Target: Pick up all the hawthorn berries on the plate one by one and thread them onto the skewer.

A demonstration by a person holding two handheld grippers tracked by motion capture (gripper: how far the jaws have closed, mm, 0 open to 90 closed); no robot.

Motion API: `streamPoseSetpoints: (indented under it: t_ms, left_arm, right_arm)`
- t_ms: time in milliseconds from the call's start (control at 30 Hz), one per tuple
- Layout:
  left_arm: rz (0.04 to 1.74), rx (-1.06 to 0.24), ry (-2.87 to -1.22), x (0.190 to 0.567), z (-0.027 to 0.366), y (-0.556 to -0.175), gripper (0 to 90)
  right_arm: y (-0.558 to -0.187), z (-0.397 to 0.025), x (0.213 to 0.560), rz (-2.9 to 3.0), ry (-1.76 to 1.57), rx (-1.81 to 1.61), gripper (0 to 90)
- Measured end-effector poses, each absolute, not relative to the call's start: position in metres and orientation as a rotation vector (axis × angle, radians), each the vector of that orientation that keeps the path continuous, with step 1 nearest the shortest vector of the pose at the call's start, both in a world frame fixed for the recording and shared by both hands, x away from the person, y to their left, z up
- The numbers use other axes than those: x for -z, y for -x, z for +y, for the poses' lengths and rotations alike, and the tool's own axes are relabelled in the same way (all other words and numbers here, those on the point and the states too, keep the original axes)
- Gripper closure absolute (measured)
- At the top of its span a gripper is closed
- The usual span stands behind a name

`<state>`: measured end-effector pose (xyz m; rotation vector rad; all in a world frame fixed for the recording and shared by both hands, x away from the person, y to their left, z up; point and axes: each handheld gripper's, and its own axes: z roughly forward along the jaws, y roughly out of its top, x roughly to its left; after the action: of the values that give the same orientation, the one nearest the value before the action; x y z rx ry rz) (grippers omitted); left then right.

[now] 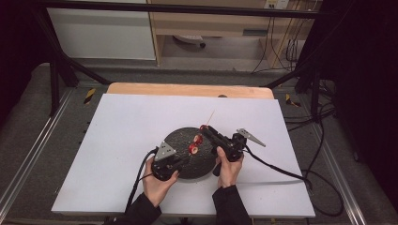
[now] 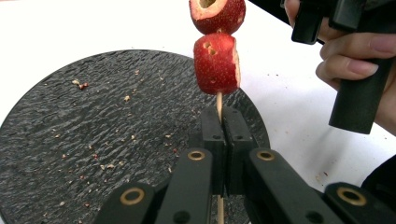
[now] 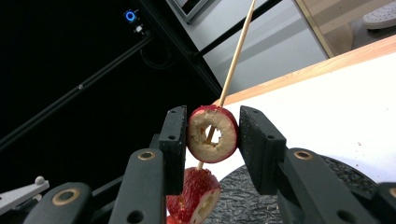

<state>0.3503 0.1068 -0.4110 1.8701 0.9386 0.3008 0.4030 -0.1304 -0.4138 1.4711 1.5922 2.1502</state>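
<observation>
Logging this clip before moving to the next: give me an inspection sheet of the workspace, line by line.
Surface: white table top, a wooden edge at its far side.
Job's things: thin wooden skewer threaded with cored red fruit pieces; round black textured plate below.
Clutter: small fruit crumbs on the plate.
Grippers: left tool shut on the skewer below the fruit; right tool holds the top fruit ring between its jaws.
Cables: black cable trails right off the table.
Surroundings: dark frame bars, wooden shelving behind.

High view: fixed overhead, facing forward and down, far off. Gripper views: close, along black jaws; both share the round black textured plate (image 2: 93,130) and thin wooden skewer (image 3: 236,56).
</observation>
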Motion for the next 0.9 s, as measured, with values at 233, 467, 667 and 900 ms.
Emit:
streamPoseSetpoints:
  t_ms: [233, 467, 667, 900]
  left_arm:
    - [0.919, -0.288, -1.873, 0.412, 0.11, -0.351, 88.8]
    - [0.911, -0.275, -1.893, 0.418, 0.122, -0.349, 88.8]
    - [0.896, -0.267, -1.914, 0.416, 0.137, -0.349, 88.7]
    - [0.883, -0.263, -1.95, 0.41, 0.153, -0.349, 88.7]
  right_arm:
    - [-0.4, -0.132, 0.413, 1.627, -1.459, -2.128, 61.0]
    - [-0.398, -0.142, 0.404, 1.72, -1.412, -2.03, 37.9]
    - [-0.396, -0.157, 0.403, 1.883, -1.346, -1.837, 14.9]
    - [-0.392, -0.177, 0.409, 2.118, -1.253, -1.608, 2.8]
